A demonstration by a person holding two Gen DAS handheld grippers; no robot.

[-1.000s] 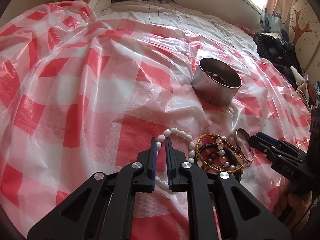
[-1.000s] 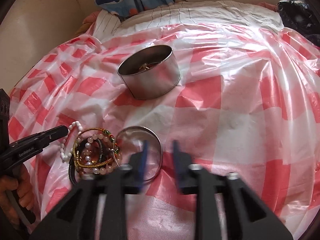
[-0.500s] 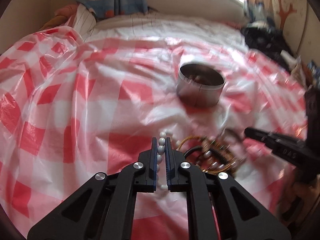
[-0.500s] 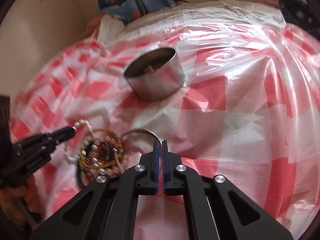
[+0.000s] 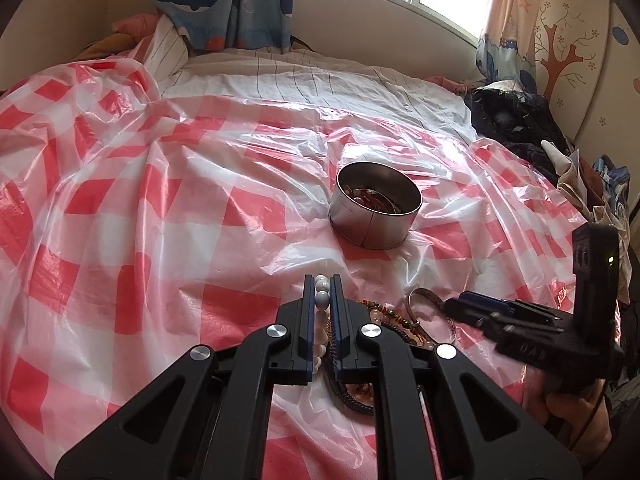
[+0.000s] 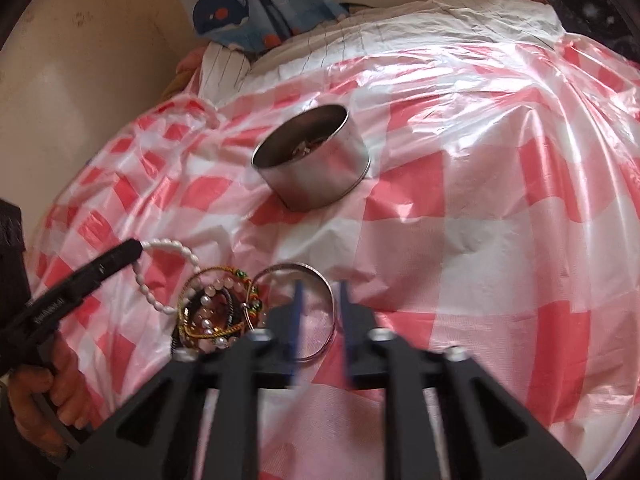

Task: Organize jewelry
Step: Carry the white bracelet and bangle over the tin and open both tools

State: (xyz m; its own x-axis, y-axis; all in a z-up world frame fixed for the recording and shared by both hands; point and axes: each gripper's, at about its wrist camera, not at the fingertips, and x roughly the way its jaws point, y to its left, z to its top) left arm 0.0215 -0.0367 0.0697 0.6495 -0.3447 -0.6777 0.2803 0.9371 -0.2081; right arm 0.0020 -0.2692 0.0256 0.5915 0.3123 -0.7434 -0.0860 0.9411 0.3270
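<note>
My left gripper point(image 5: 321, 285) is shut on a white pearl bracelet point(image 5: 321, 300); in the right wrist view the bracelet point(image 6: 170, 266) hangs lifted from its tip point(image 6: 134, 249). A pile of beaded bracelets point(image 6: 216, 314) lies on the red-checked plastic sheet point(image 6: 480, 240). A silver bangle point(image 6: 298, 312) lies beside the pile. My right gripper point(image 6: 320, 292) is open, its fingers straddling the bangle's right rim. A round metal tin point(image 5: 375, 210) holding some jewelry stands beyond; it also shows in the right wrist view point(image 6: 316, 170).
The sheet covers a bed with striped bedding point(image 5: 320, 80) at the far end. Whale-print curtain point(image 5: 224, 0) and window lie behind. Dark clothes point(image 5: 516, 120) are piled at the bed's right edge.
My left gripper has lifted the pearl bracelet off the sheet. My right gripper, shut half a second ago, has opened around the silver bangle's rim.
</note>
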